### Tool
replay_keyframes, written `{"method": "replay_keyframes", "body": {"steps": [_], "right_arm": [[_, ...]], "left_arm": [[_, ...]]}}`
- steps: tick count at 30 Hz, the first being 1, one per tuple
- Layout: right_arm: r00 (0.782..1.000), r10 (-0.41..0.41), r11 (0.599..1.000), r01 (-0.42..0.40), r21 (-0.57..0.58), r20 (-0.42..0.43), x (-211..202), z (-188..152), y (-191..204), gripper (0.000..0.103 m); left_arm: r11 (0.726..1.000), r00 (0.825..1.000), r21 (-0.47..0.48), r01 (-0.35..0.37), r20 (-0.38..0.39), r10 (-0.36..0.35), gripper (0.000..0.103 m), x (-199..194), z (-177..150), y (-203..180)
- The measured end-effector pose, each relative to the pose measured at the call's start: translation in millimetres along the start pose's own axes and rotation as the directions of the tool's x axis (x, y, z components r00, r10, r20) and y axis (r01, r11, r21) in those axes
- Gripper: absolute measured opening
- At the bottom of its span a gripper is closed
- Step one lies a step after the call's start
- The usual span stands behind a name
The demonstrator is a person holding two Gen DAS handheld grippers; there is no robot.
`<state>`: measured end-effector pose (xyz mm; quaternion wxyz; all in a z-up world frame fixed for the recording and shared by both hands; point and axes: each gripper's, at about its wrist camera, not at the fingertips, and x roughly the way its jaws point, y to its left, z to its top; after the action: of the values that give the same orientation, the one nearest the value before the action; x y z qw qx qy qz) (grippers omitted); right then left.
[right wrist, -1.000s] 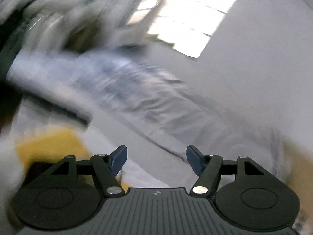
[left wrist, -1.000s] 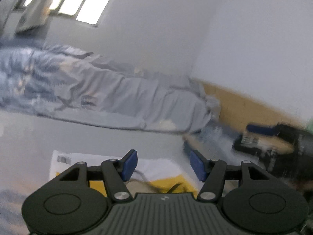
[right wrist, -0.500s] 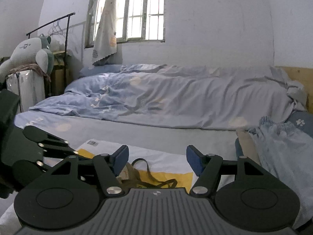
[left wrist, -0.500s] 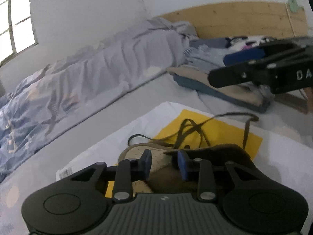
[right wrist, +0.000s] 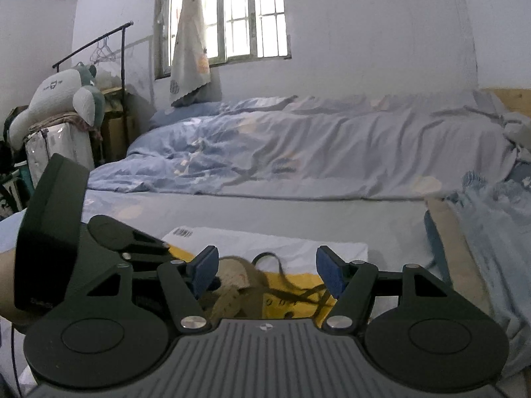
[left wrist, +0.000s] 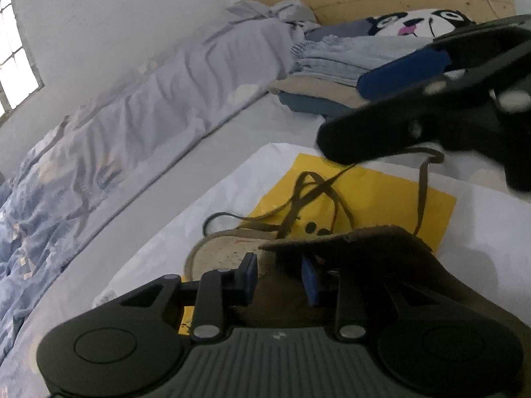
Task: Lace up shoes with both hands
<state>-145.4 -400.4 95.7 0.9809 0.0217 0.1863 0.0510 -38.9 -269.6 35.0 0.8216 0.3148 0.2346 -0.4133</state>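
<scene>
The left gripper (left wrist: 278, 277) jaws pinch the brown shoe's (left wrist: 348, 258) tongue, the right gripper (right wrist: 267, 273) jaws gape empty above its loose laces (left wrist: 318, 192), all on a yellow-and-white sheet (left wrist: 381, 185) on the bed (right wrist: 265, 212).

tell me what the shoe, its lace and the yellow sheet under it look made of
Shoe: dark brown suede or nubuck by its matte, fuzzy, ragged-edged flap; the pale speckled sole looks like rubber. Lace: flat, limp brown strip, probably leather or waxed cord. Yellow sheet: smooth, flat and printed, likely paper or thin plastic lying on a white bag.
</scene>
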Motion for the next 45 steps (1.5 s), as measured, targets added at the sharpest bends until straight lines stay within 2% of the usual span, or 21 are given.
{"method": "replay_keyframes", "body": {"steps": [3, 6, 7, 10, 12, 14, 20, 23, 33, 45], "right_arm": [[0.999, 0.02, 1.0, -0.02, 0.015, -0.037, 8, -6, 2, 0.068], [0.998, 0.012, 1.0, -0.01, 0.019, -0.069, 14, -11, 5, 0.068], [0.997, 0.014, 1.0, -0.012, 0.024, -0.072, 14, -12, 5, 0.068], [0.997, 0.02, 1.0, -0.02, 0.011, -0.08, 16, -14, 9, 0.065], [0.995, 0.028, 1.0, -0.027, 0.006, -0.092, 19, -15, 11, 0.057], [0.994, 0.03, 1.0, -0.03, -0.001, -0.108, 22, -17, 13, 0.056], [0.991, 0.035, 0.999, -0.033, 0.015, -0.132, 30, -21, 16, 0.044], [0.99, 0.037, 0.999, -0.034, 0.024, -0.139, 33, -22, 16, 0.035], [0.988, 0.03, 0.999, -0.026, 0.027, -0.151, 31, -23, 17, 0.035], [0.985, -0.049, 0.999, 0.045, -0.03, -0.163, 29, -25, 23, 0.032]], "left_arm": [[1.0, 1.0, 0.006, -0.004, -0.005, 0.004, 0.028, 3, 1, -1], [1.0, 1.0, 0.017, -0.011, -0.001, 0.011, 0.021, 4, 1, -2], [1.0, 1.0, 0.023, -0.017, 0.001, 0.017, 0.016, 5, 0, -2], [0.999, 1.0, 0.035, -0.022, 0.007, 0.021, 0.014, 6, 0, -3], [0.999, 0.999, 0.045, -0.03, 0.012, 0.03, 0.012, 7, 0, -3], [0.999, 1.0, 0.044, -0.027, 0.014, 0.026, 0.011, 8, 0, -2], [0.999, 1.0, 0.046, -0.022, 0.019, 0.021, 0.009, 9, -1, 0], [0.999, 1.0, 0.046, -0.025, 0.017, 0.024, 0.004, 10, -1, -1], [0.998, 0.999, 0.051, -0.039, 0.021, 0.038, 0.003, 10, -1, -3], [0.996, 0.998, 0.071, -0.053, 0.04, 0.05, 0.002, -1, -3, -1]]}}
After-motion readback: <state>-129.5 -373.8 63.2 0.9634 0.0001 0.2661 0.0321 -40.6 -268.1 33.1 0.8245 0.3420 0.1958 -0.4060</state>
